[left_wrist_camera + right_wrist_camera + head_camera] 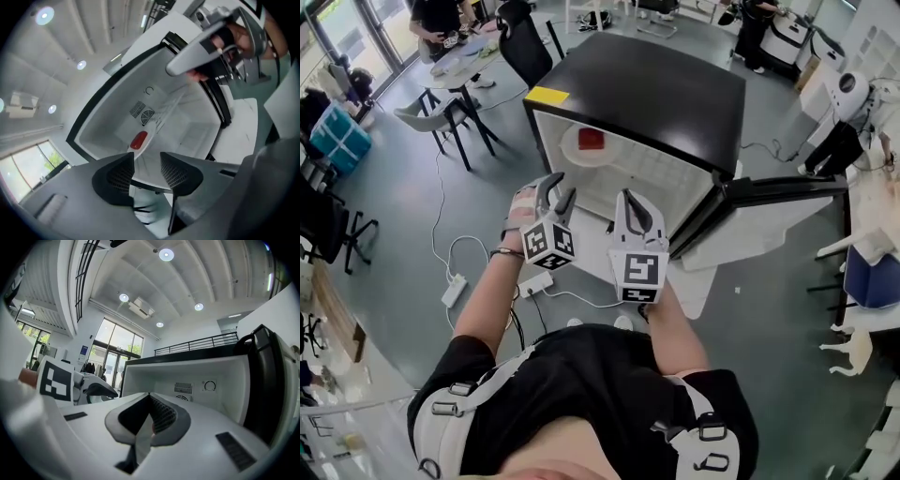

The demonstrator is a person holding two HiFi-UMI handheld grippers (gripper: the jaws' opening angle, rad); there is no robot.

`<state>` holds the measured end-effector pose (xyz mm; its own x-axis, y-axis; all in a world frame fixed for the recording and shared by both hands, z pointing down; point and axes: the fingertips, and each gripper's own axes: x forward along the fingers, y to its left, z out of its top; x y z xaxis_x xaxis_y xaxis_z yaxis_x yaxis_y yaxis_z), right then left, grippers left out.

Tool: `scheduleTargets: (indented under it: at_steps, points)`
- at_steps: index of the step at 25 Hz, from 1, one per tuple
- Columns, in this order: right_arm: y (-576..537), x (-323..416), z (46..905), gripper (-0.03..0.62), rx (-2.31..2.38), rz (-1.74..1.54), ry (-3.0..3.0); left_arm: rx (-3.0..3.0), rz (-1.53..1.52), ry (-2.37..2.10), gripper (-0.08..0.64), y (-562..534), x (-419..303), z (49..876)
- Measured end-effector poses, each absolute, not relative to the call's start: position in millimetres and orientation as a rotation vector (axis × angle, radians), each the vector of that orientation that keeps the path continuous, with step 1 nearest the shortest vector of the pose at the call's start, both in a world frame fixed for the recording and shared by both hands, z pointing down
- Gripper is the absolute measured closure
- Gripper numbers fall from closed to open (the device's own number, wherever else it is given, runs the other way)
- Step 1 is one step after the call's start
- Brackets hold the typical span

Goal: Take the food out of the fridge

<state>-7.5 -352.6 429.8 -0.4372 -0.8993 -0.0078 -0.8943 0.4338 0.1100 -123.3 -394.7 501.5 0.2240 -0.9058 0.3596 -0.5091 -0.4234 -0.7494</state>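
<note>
Fingers apart, left gripper sights red food; right gripper view doesn't.

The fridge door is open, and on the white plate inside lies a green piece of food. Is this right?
Not quite. The food on the white plate is red, not green; the left gripper view shows it clearly, and so does the head view. The rest stands: the fridge door is open and the plate lies inside.
</note>
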Motion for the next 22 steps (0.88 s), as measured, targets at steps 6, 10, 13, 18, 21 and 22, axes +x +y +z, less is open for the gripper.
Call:
scheduleTargets:
  at_steps: [6, 10, 13, 18, 21, 22]
  points:
    - [-351, 15, 435, 0.584, 1.681, -0.163, -2.558, -1.851, -1.217, 1.168, 0.399, -427, -114, 515]
    - [-351, 29, 439, 0.584, 1.708, -0.165, -2.523, -1.795, -1.304, 1.089, 0.399, -445, -113, 529]
    - [-352, 41, 441, 0.584, 1.731, -0.159, -2.501, -1.755, -1.336, 1.057, 0.399, -456, -114, 534]
    - [-353, 55, 445, 0.584, 1.756, -0.172, -2.464, -1.705, -1.353, 1.036, 0.399, -468, -109, 537]
    - [-355, 60, 445, 0.584, 1.760, -0.166, -2.454, -1.669, -1.377, 1.013, 0.400, -476, -107, 539]
    - [-356, 62, 445, 0.584, 1.763, -0.162, -2.452, -1.658, -1.381, 1.009, 0.405, -478, -107, 539]
